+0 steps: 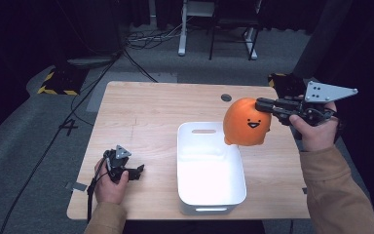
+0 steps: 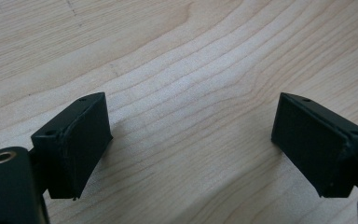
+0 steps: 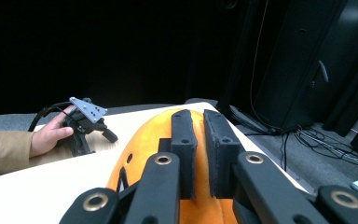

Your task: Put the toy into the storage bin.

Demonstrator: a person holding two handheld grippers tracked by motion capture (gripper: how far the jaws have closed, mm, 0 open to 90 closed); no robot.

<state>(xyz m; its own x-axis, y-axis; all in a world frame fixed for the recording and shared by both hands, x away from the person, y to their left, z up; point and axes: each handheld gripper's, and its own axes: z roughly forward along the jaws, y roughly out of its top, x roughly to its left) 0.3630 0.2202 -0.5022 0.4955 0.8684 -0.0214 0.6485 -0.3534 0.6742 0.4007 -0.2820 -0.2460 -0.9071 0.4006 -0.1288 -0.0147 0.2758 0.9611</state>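
**A:** Where is the orange toy?

**B:** The orange toy, rounded, with a small smiling face printed on it, hangs in the air above the far right corner of the white bin. It touches neither the bin nor the tabletop.

**A:** What holds it up?

**B:** The right gripper. Its jaws are clenched on the top of the toy; in the right gripper view the two black pads stand almost together with orange showing on either side of them. The right hand holds the gripper out over the right edge of the tabletop, pointing left.

**A:** And the bin?

**B:** It stands near the front edge, a little right of the middle, long side running front to back. It is a plain white tub with a slot handle in its far wall.

**A:** The other side?

**B:** The left gripper rests low near the front left corner, in the left hand. Its jaws are spread wide and released, with bare wood grain between them in the left gripper view.

**A:** Anything else on the tabletop?

**B:** A small grey round disc near the far edge.
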